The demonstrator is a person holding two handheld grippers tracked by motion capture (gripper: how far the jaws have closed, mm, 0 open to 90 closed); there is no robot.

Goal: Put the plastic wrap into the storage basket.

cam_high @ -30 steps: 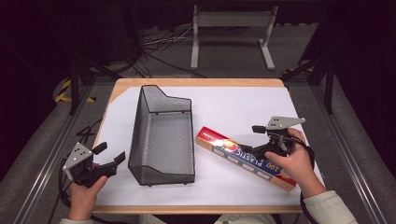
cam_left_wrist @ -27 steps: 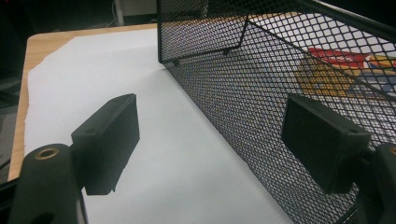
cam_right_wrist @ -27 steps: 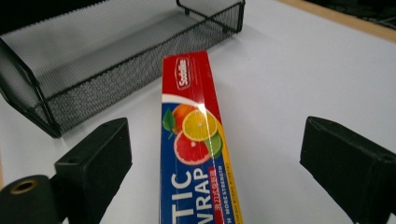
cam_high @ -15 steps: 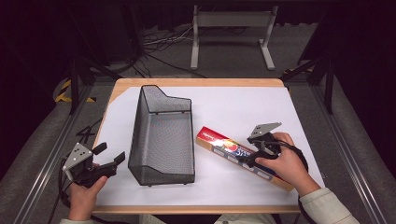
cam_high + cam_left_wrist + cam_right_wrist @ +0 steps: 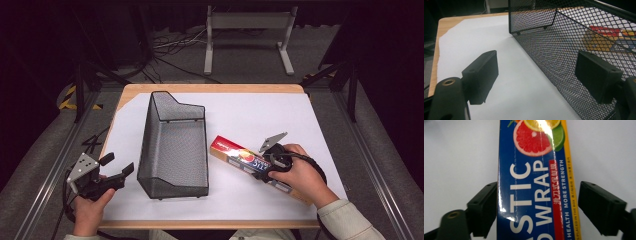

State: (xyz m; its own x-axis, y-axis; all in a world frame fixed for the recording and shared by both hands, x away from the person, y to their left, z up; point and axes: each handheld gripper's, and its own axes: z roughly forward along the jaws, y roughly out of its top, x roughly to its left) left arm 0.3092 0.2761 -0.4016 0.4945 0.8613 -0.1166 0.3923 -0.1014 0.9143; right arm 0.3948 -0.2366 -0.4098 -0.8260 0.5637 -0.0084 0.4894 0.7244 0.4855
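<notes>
A long blue and yellow plastic wrap box lies flat and diagonal on the white sheet, right of the black mesh basket. My right gripper is lowered over the box's middle. In the right gripper view its jaws straddle the box; they have just been closing, the left pad at the box's edge and the right pad a sliver off it. My left gripper rests open near the table's front left corner with nothing between its jaws. In the left gripper view it faces the basket's side wall.
The white sheet covers most of the wooden table. The basket holds nothing. Dark floor, cables and a metal stand lie beyond the far edge. Rails run along both sides of the table.
The right hand came down and leftward onto the box, and its grey top plate tilted. Its jaws now sit astride the box. The left hand kept still.
</notes>
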